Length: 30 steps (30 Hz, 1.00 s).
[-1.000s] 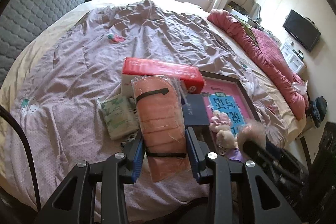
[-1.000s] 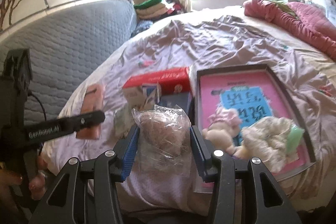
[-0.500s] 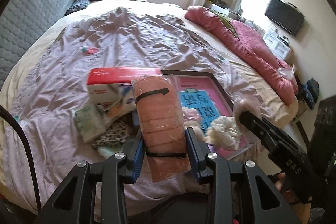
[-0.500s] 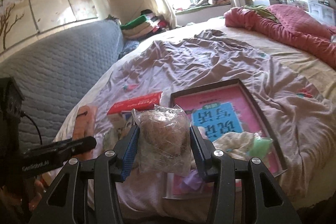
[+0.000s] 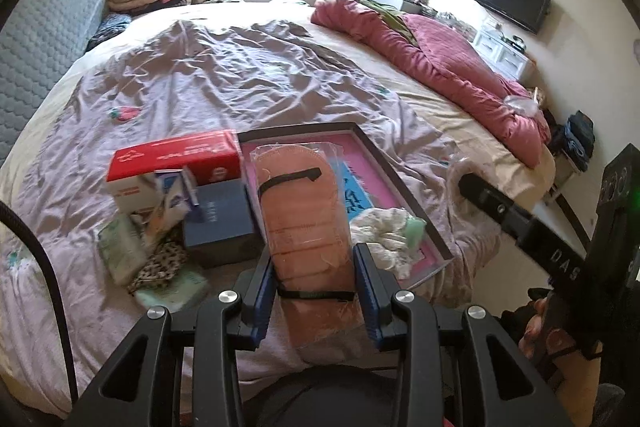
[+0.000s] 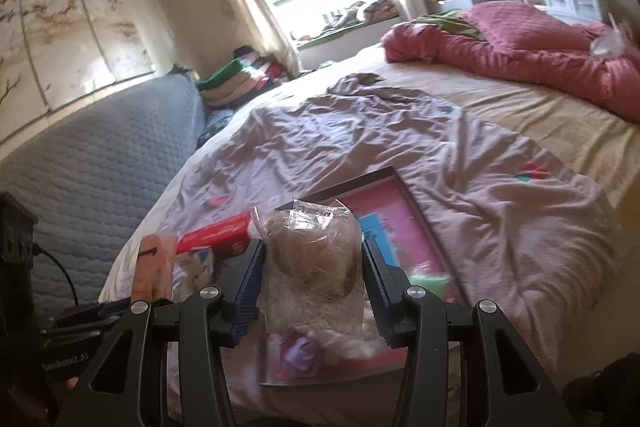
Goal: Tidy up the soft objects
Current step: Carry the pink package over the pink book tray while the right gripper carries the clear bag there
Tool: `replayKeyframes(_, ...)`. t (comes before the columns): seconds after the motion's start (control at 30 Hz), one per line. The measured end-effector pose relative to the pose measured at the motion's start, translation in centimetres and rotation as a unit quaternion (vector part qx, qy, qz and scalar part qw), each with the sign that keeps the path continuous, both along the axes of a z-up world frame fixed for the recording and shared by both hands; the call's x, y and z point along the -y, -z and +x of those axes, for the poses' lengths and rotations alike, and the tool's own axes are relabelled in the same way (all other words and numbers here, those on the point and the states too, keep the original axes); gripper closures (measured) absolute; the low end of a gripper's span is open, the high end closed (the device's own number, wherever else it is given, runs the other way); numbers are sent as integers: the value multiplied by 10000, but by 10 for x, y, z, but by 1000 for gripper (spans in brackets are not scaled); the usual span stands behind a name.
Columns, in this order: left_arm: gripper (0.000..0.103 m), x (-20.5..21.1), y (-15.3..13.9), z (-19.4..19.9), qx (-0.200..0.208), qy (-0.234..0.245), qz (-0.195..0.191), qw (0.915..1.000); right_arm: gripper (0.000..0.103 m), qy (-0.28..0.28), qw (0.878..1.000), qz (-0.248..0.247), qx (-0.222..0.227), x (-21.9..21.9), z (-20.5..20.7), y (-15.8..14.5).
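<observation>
The orange pack (image 5: pixel 304 223) in the left gripper (image 5: pixel 315 291) and the brown bundle (image 6: pixel 316 259) in the right gripper (image 6: pixel 311 287), both clamped in jaws, have swung from the boxes toward the tray (image 5: pixel 404 179), so placing likely comes next.

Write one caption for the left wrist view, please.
Left claw holds a bagged orange pad above the cluttered bed.

Pink tray (image 5: pixel 404 183): printed text mostly hidden behind the orange pad pack (image 5: pixel 304 227). Right-wrist view: tray's near end (image 6: pixel 332 373) is motion-blurred, purple item (image 6: pixel 300 353) there unidentifiable. Bagged brown item (image 6: pixel 316 259): can't tell what it is.
</observation>
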<state>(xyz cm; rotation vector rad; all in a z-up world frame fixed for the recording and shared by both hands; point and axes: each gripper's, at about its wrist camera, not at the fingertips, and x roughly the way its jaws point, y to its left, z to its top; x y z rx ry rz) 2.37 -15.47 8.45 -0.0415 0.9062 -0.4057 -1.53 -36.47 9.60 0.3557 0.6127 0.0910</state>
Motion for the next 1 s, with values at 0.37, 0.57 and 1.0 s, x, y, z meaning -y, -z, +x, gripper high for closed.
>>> replayKeyframes(0.37, 66, 34, 12, 9, -73, 279, 170, 9994, 53, 371, 9993, 58, 15, 35, -7, 4)
replayKeyframes(0.57, 66, 47, 21, 16, -170, 447, 311, 9984, 53, 399, 9992, 95, 11, 39, -7, 7)
replayKeyframes(1.0, 66, 67, 51, 50, -445, 508, 521, 9964, 53, 372, 9990, 100, -244, 45, -4, 27)
